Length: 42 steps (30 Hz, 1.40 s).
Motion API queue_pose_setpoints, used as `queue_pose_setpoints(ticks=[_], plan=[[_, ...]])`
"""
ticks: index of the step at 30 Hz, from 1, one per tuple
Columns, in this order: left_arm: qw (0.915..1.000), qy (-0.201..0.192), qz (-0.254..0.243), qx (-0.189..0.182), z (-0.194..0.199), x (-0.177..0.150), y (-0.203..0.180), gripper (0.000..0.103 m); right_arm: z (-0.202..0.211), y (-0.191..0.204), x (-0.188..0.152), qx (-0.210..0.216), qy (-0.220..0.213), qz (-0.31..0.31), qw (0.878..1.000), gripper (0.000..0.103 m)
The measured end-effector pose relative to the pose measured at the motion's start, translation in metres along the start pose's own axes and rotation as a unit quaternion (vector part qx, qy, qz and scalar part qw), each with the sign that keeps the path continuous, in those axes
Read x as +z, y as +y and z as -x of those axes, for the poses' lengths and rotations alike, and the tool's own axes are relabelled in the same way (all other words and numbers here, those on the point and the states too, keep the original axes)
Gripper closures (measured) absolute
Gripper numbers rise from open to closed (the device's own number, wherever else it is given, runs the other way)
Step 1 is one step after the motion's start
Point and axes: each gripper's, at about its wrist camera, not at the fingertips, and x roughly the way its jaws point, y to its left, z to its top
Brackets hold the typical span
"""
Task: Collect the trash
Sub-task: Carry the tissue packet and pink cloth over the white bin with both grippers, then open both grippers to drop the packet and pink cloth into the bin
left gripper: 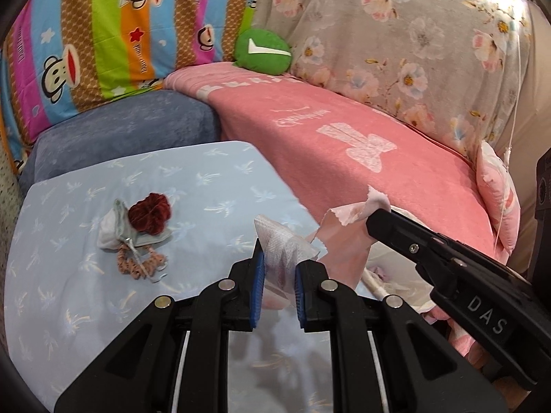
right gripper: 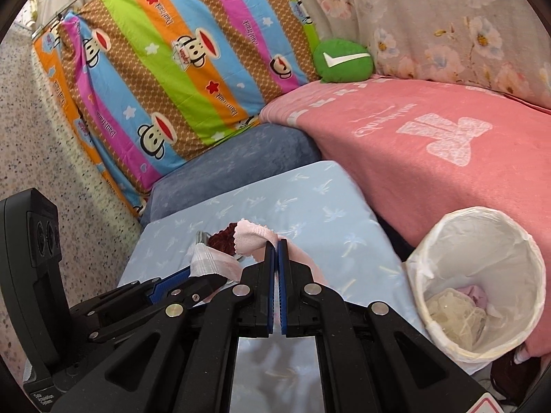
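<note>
My left gripper is shut on a crumpled white wrapper, which sticks up between its blue pads. Just to its right, my right gripper is shut on a pink wrapper with a zigzag edge. In the right wrist view the right gripper pinches the same pink wrapper, and the left gripper shows at lower left with the white wrapper. Both are held above a light blue cushion. A white lined trash bin stands at the right with some trash inside.
On the blue cushion lie a dark red scrunchie, a grey pouch and a spiral hair tie. A pink blanket covers the sofa on the right. A green round cushion and a striped cartoon cover stand behind.
</note>
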Motion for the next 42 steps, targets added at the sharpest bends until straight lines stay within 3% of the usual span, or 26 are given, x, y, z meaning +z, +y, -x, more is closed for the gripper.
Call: queue_pose_setpoints(ticks=[21, 42], plan=[[0.9948, 0.01, -0.085, -0.055, -0.03, 0.014, -0.107, 0.088, 0.06, -0.107, 0.013, -0.064, -0.046, -0.059, 0.995, 0.101], [0.9894, 0.042, -0.112, -0.082, -0.068, 0.019, -0.157, 0.087, 0.07, -0.173, 0.009, -0.102, -0.056, -0.106, 0.988, 0.101]])
